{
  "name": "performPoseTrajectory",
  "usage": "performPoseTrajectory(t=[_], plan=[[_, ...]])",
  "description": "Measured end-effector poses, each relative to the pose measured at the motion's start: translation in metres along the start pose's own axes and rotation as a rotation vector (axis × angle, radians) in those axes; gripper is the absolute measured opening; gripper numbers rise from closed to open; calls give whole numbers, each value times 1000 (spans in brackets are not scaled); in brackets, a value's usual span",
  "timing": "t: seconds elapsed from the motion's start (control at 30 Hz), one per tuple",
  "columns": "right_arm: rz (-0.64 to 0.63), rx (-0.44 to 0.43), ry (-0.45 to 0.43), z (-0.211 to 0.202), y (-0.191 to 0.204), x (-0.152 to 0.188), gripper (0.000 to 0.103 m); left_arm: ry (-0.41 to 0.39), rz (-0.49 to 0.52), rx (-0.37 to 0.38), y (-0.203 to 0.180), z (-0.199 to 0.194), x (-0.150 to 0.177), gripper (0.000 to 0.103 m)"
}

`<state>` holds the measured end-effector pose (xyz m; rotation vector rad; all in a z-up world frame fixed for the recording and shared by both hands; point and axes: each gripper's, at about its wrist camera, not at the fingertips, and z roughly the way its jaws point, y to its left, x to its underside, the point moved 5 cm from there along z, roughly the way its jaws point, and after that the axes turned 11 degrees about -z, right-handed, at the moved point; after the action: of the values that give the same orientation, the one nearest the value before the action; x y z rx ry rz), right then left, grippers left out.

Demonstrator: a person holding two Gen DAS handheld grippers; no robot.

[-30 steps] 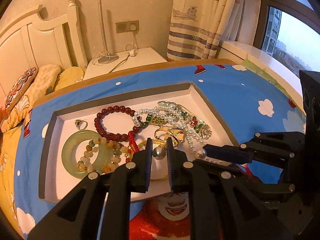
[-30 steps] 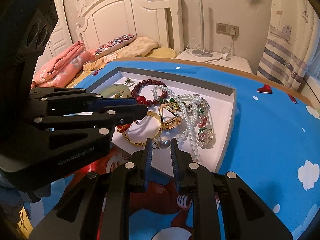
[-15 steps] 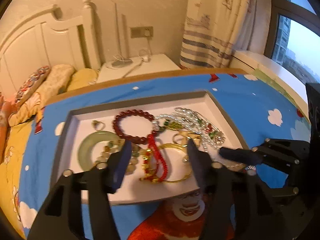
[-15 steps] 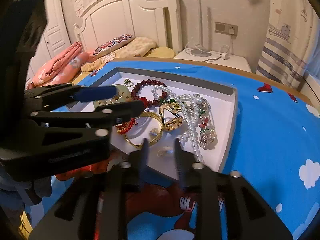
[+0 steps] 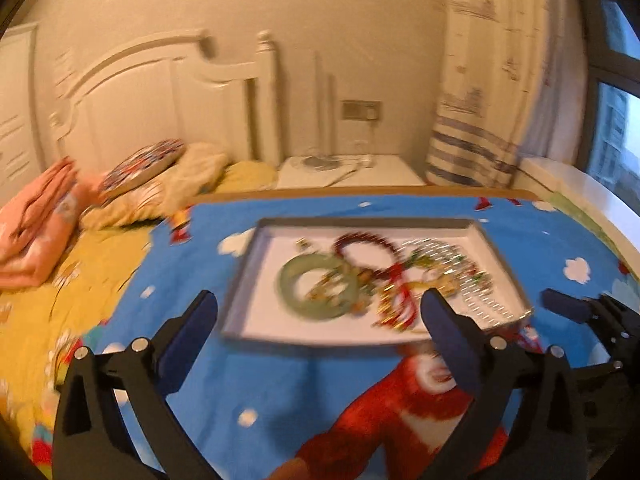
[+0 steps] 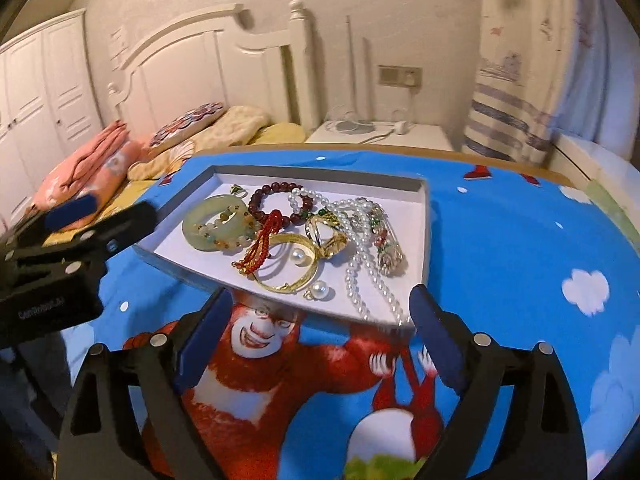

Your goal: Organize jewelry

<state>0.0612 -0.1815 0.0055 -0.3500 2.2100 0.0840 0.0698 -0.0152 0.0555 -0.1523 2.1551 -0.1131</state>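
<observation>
A white tray (image 6: 420, 216) with a grey rim lies on the blue cartoon cloth and holds a heap of jewelry. In it lie a green jade bangle (image 6: 200, 222), a dark red bead bracelet (image 6: 276, 190), a gold bangle (image 6: 298, 280), a white pearl necklace (image 6: 360, 272) and two loose pearl earrings (image 6: 320, 290). The tray also shows, blurred, in the left wrist view (image 5: 256, 280). My right gripper (image 6: 316, 316) is open and empty, just in front of the tray's near edge. My left gripper (image 5: 320, 320) is open and empty, back from the tray.
The left gripper shows at the left of the right wrist view (image 6: 80, 236). A bed with pillows (image 6: 192, 124) and pink folded blankets (image 6: 80, 168) lies to the left. A white nightstand (image 6: 384, 136) and a striped curtain (image 6: 512, 120) stand behind the table.
Both grippers were shut, each on a pearl earring, a second ago. They have opened wide and pulled back from the tray. The two pearls now lie in the tray's near part.
</observation>
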Motion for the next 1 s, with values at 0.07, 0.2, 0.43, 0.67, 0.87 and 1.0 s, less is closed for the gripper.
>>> performPoseTrajectory(t=[0.07, 0.2, 0.43, 0.67, 0.87, 1.0], plan=[[11, 33, -10, -2, 1, 0, 86, 10, -24, -29, 12, -1, 7, 101], [29, 110, -18, -4, 1, 3, 86, 53, -48, -77, 29, 7, 19, 101], [44, 149, -10, 1, -4, 10, 86, 49, -25, -38, 25, 9, 24, 101], [70, 164, -13, 1, -10, 11, 86, 23, 35, -28, 6, 11, 25, 101], [75, 162, -10, 2, -10, 12, 86, 29, 46, -32, 4, 15, 30, 101], [83, 159, -11, 2, -10, 14, 86, 28, 45, -32, 5, 15, 30, 101]])
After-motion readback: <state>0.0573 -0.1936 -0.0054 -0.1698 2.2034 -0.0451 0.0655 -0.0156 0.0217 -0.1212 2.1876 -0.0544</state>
